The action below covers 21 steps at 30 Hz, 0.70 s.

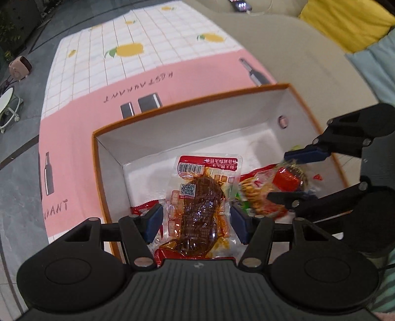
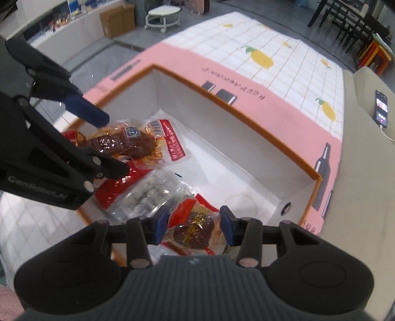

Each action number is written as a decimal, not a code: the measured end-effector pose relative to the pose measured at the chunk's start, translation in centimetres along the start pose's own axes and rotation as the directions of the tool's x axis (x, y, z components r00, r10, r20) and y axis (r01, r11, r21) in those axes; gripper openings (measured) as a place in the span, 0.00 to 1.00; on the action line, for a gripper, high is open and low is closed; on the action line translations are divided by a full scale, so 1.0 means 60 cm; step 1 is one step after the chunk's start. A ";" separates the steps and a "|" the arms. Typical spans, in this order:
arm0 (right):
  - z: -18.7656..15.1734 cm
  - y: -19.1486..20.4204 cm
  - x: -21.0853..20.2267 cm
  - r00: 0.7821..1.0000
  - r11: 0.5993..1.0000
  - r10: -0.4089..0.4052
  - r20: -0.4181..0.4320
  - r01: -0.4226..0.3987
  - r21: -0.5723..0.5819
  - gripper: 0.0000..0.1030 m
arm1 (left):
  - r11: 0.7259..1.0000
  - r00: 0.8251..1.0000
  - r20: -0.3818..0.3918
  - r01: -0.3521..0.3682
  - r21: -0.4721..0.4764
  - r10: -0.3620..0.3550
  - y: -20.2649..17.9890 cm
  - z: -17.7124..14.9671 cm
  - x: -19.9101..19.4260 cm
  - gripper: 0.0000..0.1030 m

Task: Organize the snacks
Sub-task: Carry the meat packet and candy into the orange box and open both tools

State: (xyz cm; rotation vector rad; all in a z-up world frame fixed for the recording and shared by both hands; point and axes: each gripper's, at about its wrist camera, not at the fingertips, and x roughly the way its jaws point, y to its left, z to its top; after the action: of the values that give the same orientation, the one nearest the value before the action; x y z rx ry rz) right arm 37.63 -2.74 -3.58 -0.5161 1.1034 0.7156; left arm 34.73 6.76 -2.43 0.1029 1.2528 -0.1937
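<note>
An orange-rimmed white box [image 1: 187, 103] [image 2: 246, 116] sits on the pink and white cloth and holds several snack packets. My left gripper [image 1: 196, 223] is open over the box, its blue pads on either side of a clear packet of brown meat [image 1: 200, 205] lying inside; that packet also shows in the right wrist view [image 2: 128, 143]. My right gripper [image 2: 195, 226] is open above a red-labelled packet of dark snack [image 2: 195, 233], which shows in the left wrist view [image 1: 284, 180]. A clear bag of pale round pieces [image 2: 150, 195] lies between the packets.
The cloth [image 1: 98, 81] covers a low table. A beige sofa [image 1: 296, 49] with a yellow cushion [image 1: 345, 22] lies beyond the box. A phone [image 2: 381, 108] rests on the sofa. The far half of the box floor [image 2: 222, 158] is bare.
</note>
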 end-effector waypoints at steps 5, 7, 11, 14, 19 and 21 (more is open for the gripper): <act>0.012 -0.008 0.044 0.999 1.000 -0.016 -0.045 0.015 -0.026 0.42 | 1.000 0.999 -0.037 0.001 0.011 -0.001 0.011 0.014 0.048 0.66; 0.016 -0.013 0.059 0.998 0.999 -0.018 -0.058 0.016 -0.032 0.42 | 1.000 0.999 -0.041 0.008 0.020 -0.007 0.014 0.019 0.063 0.66; 0.025 -0.021 0.087 0.997 0.998 -0.032 -0.074 0.029 -0.050 0.42 | 0.999 0.998 -0.056 -0.006 0.032 0.007 0.018 0.028 0.092 0.66; 0.025 -0.023 0.103 0.996 0.998 -0.034 -0.086 0.028 -0.064 0.42 | 1.000 0.997 -0.071 0.001 0.029 0.001 0.023 0.034 0.113 0.66; 0.025 -0.025 0.126 0.993 0.997 -0.029 -0.111 0.021 -0.074 0.42 | 0.999 0.996 -0.090 0.006 0.045 -0.002 0.026 0.042 0.141 0.66; 0.028 -0.024 0.135 0.992 0.997 -0.029 -0.121 0.020 -0.077 0.42 | 0.999 0.995 -0.098 0.007 0.052 -0.002 0.026 0.044 0.149 0.66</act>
State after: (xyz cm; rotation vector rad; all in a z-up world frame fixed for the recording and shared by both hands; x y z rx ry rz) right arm 41.91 -0.41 -10.41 -0.6436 1.1859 0.7137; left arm 40.20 7.00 -10.17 0.1563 1.3460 -0.2273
